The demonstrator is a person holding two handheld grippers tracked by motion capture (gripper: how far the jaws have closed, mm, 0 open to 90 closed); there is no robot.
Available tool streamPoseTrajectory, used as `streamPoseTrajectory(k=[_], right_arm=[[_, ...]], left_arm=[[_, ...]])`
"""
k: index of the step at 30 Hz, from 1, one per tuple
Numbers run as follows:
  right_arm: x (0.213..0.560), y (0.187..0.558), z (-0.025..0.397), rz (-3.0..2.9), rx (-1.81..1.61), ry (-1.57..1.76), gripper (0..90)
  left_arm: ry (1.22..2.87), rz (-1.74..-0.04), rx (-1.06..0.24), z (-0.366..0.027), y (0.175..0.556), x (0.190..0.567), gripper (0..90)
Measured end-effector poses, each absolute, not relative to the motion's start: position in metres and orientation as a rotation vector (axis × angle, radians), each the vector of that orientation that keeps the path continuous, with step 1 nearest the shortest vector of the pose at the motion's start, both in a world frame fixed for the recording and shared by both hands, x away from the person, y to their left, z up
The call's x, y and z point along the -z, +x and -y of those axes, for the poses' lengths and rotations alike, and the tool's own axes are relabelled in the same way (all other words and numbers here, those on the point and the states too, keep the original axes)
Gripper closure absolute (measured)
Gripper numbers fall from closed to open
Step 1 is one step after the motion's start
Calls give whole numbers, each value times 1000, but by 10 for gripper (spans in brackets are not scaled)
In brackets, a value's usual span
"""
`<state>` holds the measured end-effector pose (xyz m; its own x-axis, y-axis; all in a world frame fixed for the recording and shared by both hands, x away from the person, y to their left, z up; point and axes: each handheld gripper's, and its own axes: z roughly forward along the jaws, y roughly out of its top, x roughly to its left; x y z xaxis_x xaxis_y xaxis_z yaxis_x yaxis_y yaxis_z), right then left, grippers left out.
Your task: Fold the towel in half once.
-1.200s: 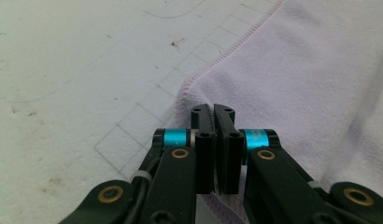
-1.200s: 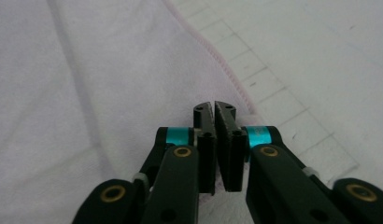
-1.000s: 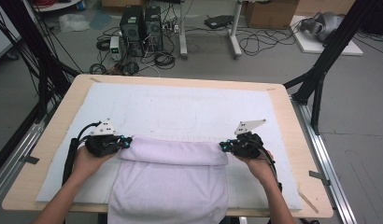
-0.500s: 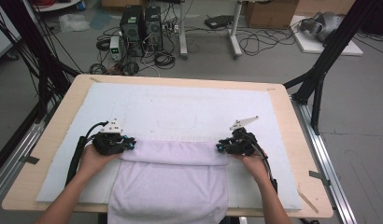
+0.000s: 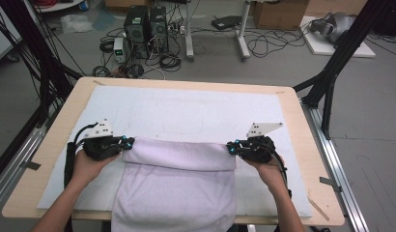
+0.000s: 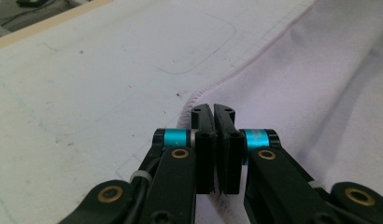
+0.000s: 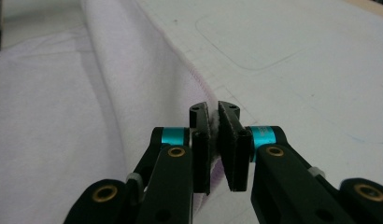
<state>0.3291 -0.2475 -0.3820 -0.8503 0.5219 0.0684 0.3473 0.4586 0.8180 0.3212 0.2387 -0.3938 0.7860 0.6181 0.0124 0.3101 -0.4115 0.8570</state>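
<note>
A pale lilac towel (image 5: 176, 193) lies on the near half of the white mat (image 5: 186, 106), its far end folded back into a thick roll, its near end hanging over the table's front edge. My left gripper (image 5: 127, 141) is shut on the left end of that fold, and my right gripper (image 5: 231, 147) is shut on the right end. In the left gripper view the left gripper (image 6: 213, 109) is pressed together at the towel's stitched corner (image 6: 192, 98). The right gripper (image 7: 214, 108) shows lilac towel cloth (image 7: 49, 116) pinched between its pads.
The mat covers most of the wooden table (image 5: 319, 188); a faint rounded outline (image 5: 182, 126) is drawn on it just beyond the fold. Black frame legs (image 5: 326, 82) stand at the right, and computers and cables (image 5: 145, 24) sit on the floor behind.
Half a second ago both grippers had drawn slightly inward; now they are farther apart again, and the folded edge between them lies straighter. Both stay shut on the towel.
</note>
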Motion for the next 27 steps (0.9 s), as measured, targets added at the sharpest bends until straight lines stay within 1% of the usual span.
streamPoseTrajectory(k=[4,11,14,18,21,23,27], right_arm=[[382,321,249,-2517,-1330,738,834],[401,301,247,-2587,-1340,690,820],[407,293,249,-2599,-1323,685,815],[410,287,249,-2611,-1334,679,813],[407,283,251,-2598,-1337,682,796],[405,284,251,-2589,-1307,676,742],[404,290,249,-2590,-1300,672,745]], left_arm=[[2042,-682,-420,-243,307,399,865],[2117,-631,-385,-243,278,421,849],[2145,-618,-368,-244,268,428,813],[2153,-598,-355,-244,259,428,851],[2150,-582,-366,-243,256,423,861],[2147,-589,-365,-242,259,422,855],[2137,-599,-353,-233,270,423,831]])
